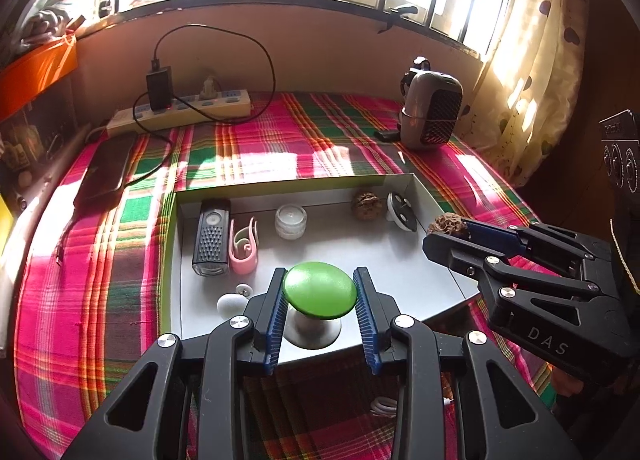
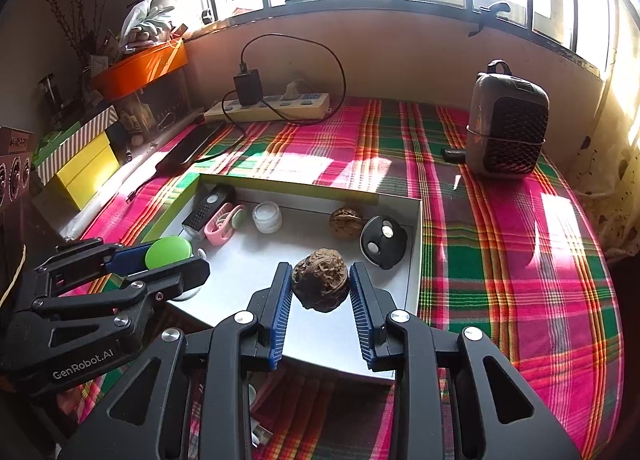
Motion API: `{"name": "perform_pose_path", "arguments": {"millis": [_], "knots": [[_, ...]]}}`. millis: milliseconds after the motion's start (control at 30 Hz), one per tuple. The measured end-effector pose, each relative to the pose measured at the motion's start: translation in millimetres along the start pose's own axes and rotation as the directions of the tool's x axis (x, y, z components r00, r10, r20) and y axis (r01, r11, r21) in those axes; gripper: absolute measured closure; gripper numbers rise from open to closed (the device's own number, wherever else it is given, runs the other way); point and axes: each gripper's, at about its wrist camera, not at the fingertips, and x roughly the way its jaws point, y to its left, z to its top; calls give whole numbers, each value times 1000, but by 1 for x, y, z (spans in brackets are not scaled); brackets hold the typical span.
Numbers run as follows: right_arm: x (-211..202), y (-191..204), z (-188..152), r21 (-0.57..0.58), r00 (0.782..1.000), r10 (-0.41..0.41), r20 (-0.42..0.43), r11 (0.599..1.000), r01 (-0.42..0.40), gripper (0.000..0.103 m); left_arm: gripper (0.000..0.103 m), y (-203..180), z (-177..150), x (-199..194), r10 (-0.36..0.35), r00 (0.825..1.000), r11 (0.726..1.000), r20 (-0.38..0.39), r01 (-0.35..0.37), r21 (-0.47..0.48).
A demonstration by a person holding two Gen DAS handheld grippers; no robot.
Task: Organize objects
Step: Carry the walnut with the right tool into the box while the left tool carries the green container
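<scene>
Holding two things over the white tray (image 1: pixel 430 196), we see both grippers closed on their loads. Our left gripper (image 1: pixel 320 292) squeezes the green domed cap (image 1: pixel 319 289) between its blue pads, low in the centre of the left wrist frame, above the tray's near edge. Our right gripper (image 2: pixel 320 287) clamps the dark wrinkled nut (image 2: pixel 320 285), in the lower centre of its own frame. Further back in the tray lie a second walnut (image 2: pixel 346 223), a small glass jar (image 2: pixel 267 217) and a pink clip (image 2: pixel 224 225). The tray rests on the plaid cloth (image 2: pixel 500 260).
</scene>
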Motion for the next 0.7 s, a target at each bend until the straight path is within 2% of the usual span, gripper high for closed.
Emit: {"name": "perform_pose_path", "arguments": {"millis": [400, 567, 700], "knots": [[29, 0, 26, -17, 1000, 1, -19, 1000, -2, 72, 76, 9, 7, 27, 9, 1000, 1000, -15, -9, -9], [35, 0, 32, -18, 1000, 6, -18, 1000, -6, 72, 76, 9, 8, 22, -6, 1000, 1000, -1, 6, -5], [40, -2, 33, -12, 1000, 9, -25, 1000, -9, 72, 76, 12, 8, 23, 10, 1000, 1000, -6, -10, -4]]}}
